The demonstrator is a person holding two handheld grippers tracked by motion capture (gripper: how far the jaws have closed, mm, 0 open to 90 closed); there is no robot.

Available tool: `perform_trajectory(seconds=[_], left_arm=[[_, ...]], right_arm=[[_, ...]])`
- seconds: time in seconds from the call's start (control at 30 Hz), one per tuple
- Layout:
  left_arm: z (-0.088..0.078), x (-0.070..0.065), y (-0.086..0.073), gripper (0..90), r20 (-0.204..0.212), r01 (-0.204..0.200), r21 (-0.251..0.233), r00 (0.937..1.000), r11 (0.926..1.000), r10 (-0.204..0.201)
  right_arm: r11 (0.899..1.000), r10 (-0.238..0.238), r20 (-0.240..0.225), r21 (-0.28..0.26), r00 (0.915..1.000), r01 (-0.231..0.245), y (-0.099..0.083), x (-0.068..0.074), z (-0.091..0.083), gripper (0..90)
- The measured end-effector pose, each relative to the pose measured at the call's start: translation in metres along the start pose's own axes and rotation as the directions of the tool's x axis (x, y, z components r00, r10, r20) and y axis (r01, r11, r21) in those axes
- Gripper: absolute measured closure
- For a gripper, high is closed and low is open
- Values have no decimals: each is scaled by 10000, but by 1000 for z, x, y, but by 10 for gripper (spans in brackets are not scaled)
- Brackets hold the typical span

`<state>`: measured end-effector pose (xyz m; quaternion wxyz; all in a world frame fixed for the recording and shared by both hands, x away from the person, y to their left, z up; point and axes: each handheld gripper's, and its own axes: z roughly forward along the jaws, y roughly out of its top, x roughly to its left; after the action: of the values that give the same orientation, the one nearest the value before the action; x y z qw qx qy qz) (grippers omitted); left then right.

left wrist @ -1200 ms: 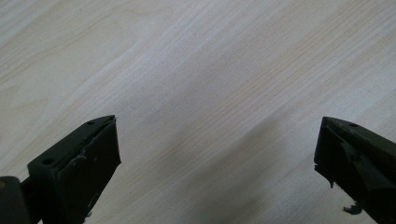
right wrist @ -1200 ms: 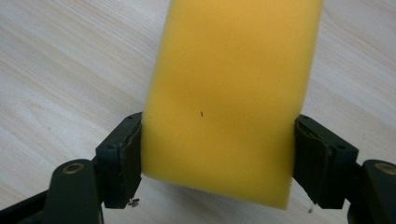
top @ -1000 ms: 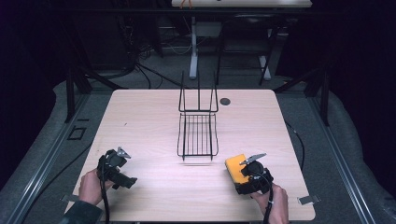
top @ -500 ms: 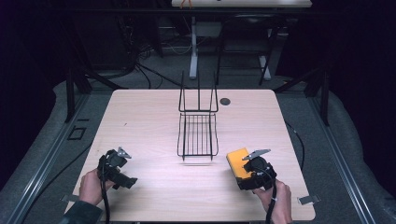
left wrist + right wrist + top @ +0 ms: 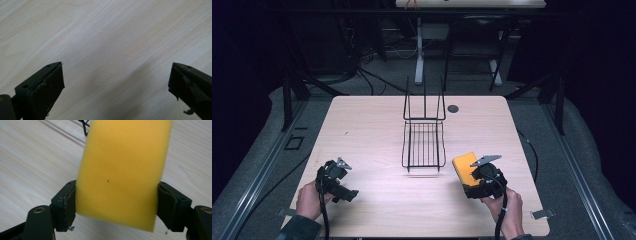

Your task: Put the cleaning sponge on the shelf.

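Right gripper view: tongs (image 5: 115, 205) clamp sponge (image 5: 122, 170)

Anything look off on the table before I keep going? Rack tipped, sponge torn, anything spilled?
Nothing stands out. The wire rack stands upright at the table's centre, the yellow sponge looks whole, gripped squarely between the right gripper's jaws, and no spill shows. The left gripper is open over bare wood. Its pads have frayed edges.

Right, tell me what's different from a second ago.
Little has changed. The right tongs, clamped on the yellow sponge, edged slightly away from the person, sponge still gripped. The left tongs stayed open and unmoved, and the wire rack kept its place on the table.
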<state>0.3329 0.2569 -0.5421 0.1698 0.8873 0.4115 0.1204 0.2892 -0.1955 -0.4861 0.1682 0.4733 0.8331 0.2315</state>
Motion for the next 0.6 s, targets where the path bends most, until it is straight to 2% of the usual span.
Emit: perform_trajectory(seconds=[0.6], left_arm=[[1,0,0,3,30,-54,19,10000,10000,54]], right_arm=[[9989,-280,-2,-372,9996,280,21,5,1,255]])
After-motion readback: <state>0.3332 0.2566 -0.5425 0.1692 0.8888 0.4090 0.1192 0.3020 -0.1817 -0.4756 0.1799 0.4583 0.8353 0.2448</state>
